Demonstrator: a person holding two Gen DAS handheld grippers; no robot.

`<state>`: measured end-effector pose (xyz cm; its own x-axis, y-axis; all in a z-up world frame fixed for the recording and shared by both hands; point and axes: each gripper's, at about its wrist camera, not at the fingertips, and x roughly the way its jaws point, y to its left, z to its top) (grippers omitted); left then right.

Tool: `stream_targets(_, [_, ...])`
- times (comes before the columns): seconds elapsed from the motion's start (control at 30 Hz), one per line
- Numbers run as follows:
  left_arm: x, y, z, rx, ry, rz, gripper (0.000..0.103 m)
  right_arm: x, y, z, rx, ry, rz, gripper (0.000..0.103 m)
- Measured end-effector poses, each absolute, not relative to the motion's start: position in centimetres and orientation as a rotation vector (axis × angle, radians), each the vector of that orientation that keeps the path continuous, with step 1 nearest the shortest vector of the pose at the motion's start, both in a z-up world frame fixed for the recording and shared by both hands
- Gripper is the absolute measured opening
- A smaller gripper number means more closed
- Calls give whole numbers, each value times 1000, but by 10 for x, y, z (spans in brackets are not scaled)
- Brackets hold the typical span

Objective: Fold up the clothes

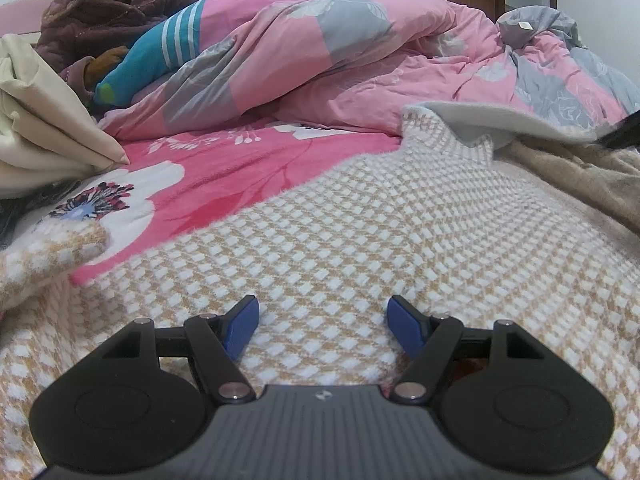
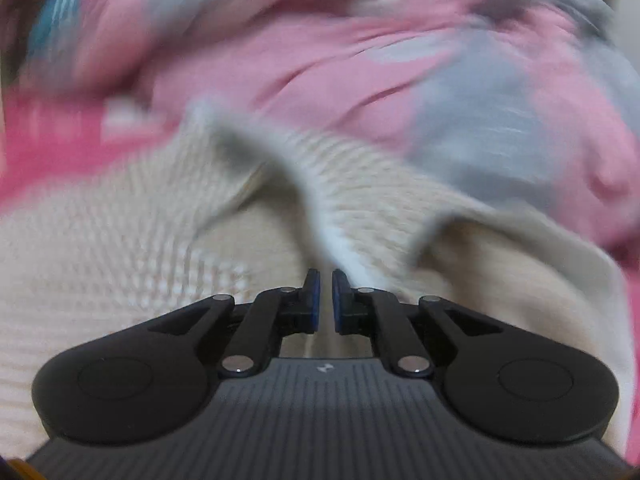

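The sweater (image 1: 360, 220) lies spread on the bed (image 1: 224, 176), near the quilt (image 1: 360, 60). The left gripper (image 1: 322, 326) hovers above its checked knit, fingers spread, holding nothing. The right gripper (image 2: 325, 300) has its fingers pressed together, seemingly pinching a raised edge of the sweater; blur limits certainty. Step in hand: first fold. Next, that edge wants carrying across the body while the left gripper steadies the cloth.

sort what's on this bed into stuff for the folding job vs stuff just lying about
For the job:
- beige-and-white checked knit garment
- right gripper, shut on its lifted edge
- left gripper, open above it

Lying about:
- pink-and-grey quilt
- pink floral sheet
- cream folded cloth
- blue striped cushion
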<state>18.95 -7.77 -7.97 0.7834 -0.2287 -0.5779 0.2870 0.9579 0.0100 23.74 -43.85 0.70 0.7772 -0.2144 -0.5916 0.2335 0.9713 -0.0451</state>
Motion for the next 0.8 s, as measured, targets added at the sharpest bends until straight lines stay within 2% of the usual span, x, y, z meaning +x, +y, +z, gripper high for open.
stream_targets(0.27, [190, -74, -76, 82, 612, -287, 73, -66, -474, 177, 187, 261, -373, 13])
stream_targets(0.4, [182, -72, -64, 99, 588, -295, 73, -191, -463, 208, 301, 227, -386, 25])
stream_targets(0.43, [177, -75, -61, 119, 579, -306, 73, -207, -458, 203, 337, 246, -370, 26])
stream_targets(0.57, [150, -100, -51, 233, 531, -390, 76, -226, -432, 146, 450, 386, -252, 42])
stream_targets(0.7, [134, -129, -57, 343, 532, -412, 76, -165, -399, 50, 442, 601, -175, 41])
stream_targets(0.8, [132, -135, -66, 374, 538, -397, 76, -124, -387, 7, 382, 670, -136, 40])
